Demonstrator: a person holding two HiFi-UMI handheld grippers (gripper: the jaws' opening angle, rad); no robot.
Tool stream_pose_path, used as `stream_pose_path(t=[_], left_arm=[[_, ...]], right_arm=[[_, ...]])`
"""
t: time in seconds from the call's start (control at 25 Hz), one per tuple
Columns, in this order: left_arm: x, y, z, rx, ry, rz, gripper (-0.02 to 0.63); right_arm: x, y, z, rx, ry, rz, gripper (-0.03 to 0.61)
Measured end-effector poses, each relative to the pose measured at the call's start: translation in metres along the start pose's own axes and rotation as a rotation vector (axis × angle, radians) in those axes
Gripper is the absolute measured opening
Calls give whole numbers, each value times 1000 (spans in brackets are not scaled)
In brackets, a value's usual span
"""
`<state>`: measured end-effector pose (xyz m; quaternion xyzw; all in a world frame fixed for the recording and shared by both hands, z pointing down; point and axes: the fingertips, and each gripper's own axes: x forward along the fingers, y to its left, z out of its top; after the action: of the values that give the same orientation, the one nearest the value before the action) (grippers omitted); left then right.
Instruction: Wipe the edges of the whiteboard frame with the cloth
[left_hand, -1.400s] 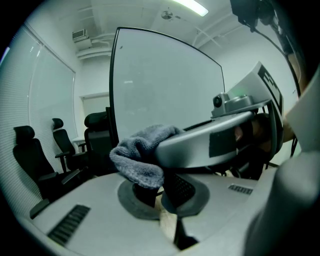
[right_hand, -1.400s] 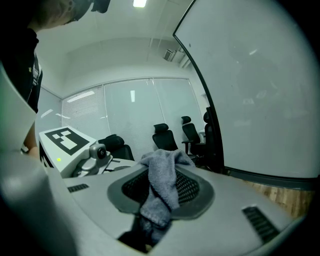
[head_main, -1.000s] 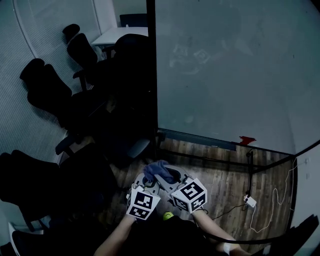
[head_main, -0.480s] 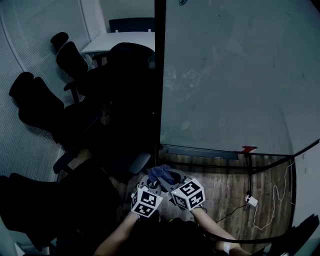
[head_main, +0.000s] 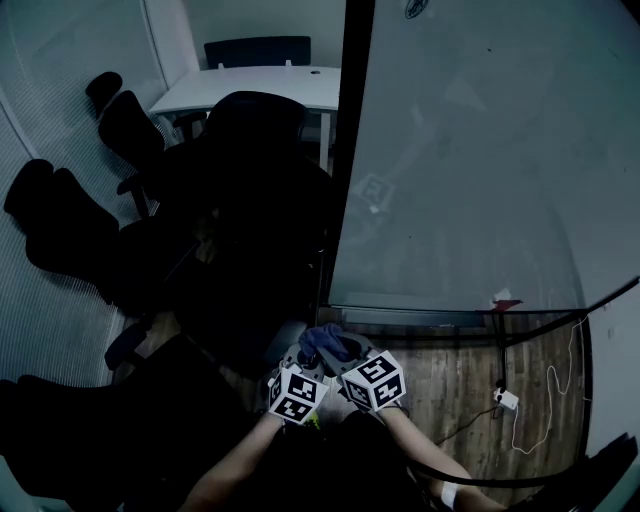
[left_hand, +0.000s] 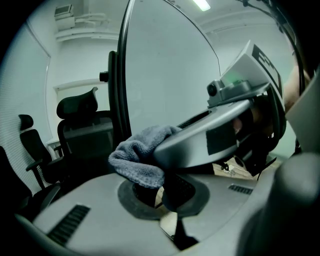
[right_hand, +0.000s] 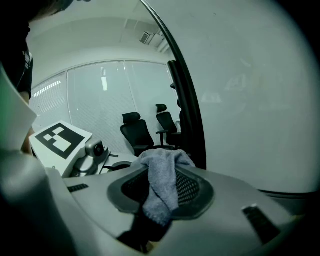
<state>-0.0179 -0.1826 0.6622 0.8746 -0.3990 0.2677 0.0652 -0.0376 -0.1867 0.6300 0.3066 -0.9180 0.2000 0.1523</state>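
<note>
Grey cloth (head_main: 325, 340): lower centre, below the lower-left corner of the black whiteboard frame (head_main: 350, 150). Right gripper (right_hand: 160, 195): jaws clamped on the cloth, which hangs between them. Left gripper (left_hand: 162, 192): alongside, jaws nearly together, pinching the cloth's bunched end at their tips.

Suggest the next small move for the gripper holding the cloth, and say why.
Probably lift the right gripper forward to press the cloth against the whiteboard's dark left frame edge. The cloth is clamped between its jaws but sits low in the head view, apart from the frame, so there is no wiping contact yet.
</note>
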Motion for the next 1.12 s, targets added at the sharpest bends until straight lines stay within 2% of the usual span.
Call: stream_pose_path(t=[0.2,0.4,0.68,1.12], left_arm=[[22,18,-10,-1,19,16,14],[46,28,-20,6,60,25,14],[64,48,-41,-42,99,47,14],[82,63,-41,-44,124,50,14]], right_arm=[[24,-19,-5,-20,41,-6,94],[40,-42,-14,73,61,5,94],[70,-56,-27,94,113,28,95],[85,-74,-25,117,136,32,97]])
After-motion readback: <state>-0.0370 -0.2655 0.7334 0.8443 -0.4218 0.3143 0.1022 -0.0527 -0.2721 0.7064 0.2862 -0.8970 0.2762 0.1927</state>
